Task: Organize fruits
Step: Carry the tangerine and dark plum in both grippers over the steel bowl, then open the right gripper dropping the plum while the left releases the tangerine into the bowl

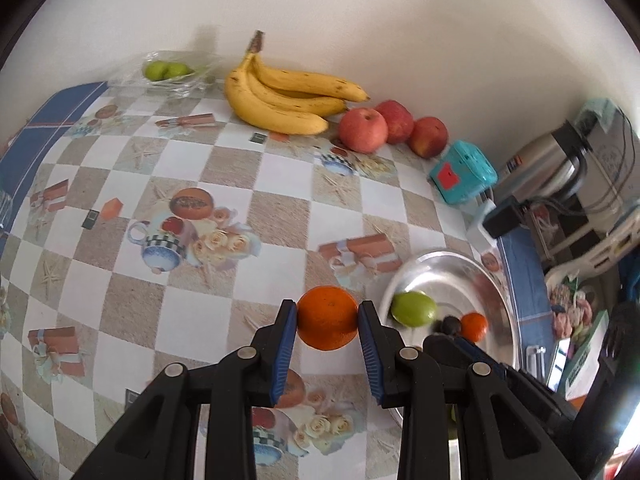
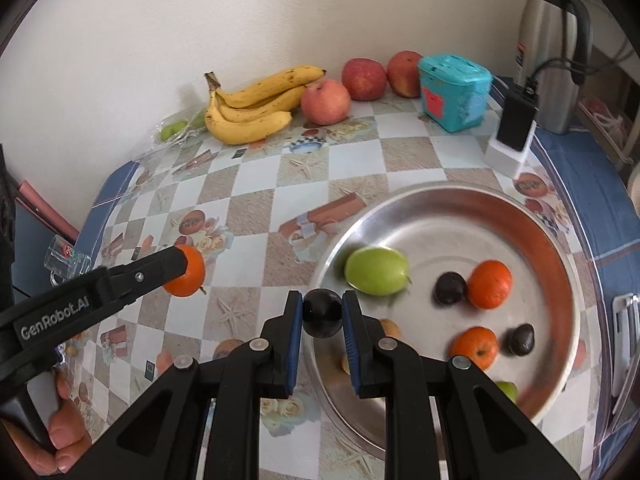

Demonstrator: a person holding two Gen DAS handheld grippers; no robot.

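1. At six o'clock in the left wrist view, the left gripper (image 1: 327, 322) is clamped on a round orange tangerine (image 1: 327, 317) held above the checked tablecloth (image 1: 240, 208).
2. At six o'clock in the right wrist view, the right gripper (image 2: 322, 314) is clamped on a small dark round plum (image 2: 321, 312) over the rim of the round steel basin (image 2: 560, 280).
3. Inside the basin, towards three o'clock, lie a green apple (image 2: 376, 271), two more tangerines (image 2: 489, 284) and dark plums.
4. At twelve o'clock by the wall lie a bunch of yellow bananas (image 2: 256, 106) and three red apples (image 2: 326, 102).

Teal box (image 2: 455, 93) by the wall, steel thermos (image 2: 550, 46), black charger (image 2: 517, 118) in white dock
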